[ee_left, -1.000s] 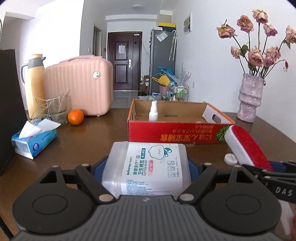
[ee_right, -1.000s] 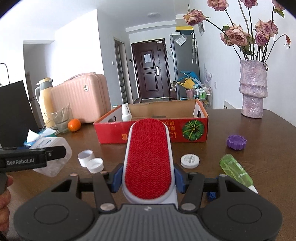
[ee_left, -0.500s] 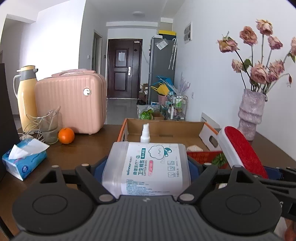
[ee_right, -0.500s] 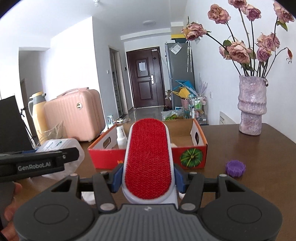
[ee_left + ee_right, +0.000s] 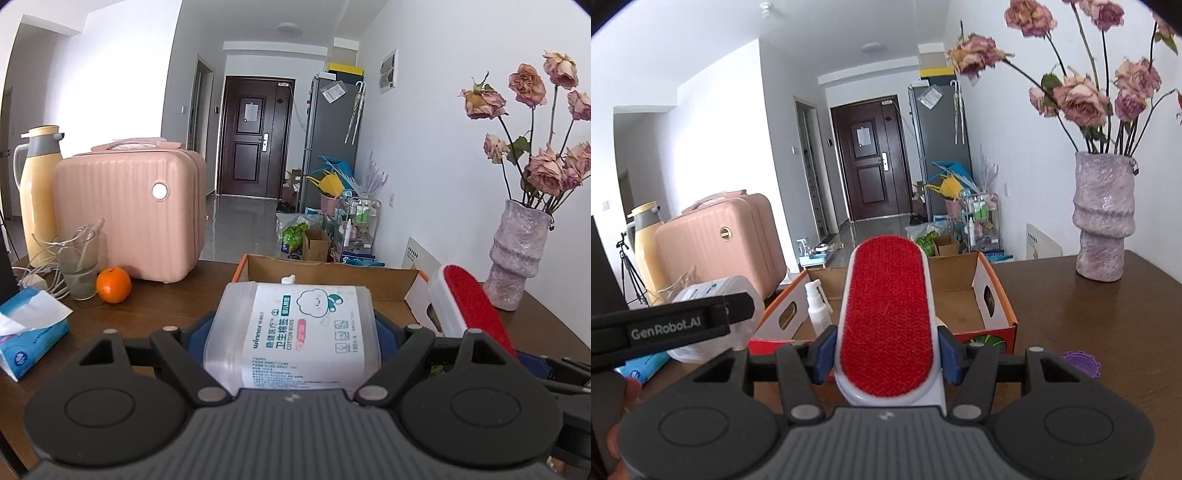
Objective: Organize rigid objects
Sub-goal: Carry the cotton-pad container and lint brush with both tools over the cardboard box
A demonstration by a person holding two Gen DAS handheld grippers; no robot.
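Pink suitcase [image 5: 129,214], orange [image 5: 113,285] left of box [image 5: 332,269].

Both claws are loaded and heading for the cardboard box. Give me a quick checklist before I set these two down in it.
1. Left claw clamped on the cotton bud box: ok.
2. Right claw clamped on the lint brush: ok.
3. Cardboard box open on top: ok.
4. Free floor space in the box beside the white spray bottle: ok on its right side.
5. Whether the loads are already over the box floor: cannot tell.
6. Clearance between the two claws: cannot tell, they are close side by side.
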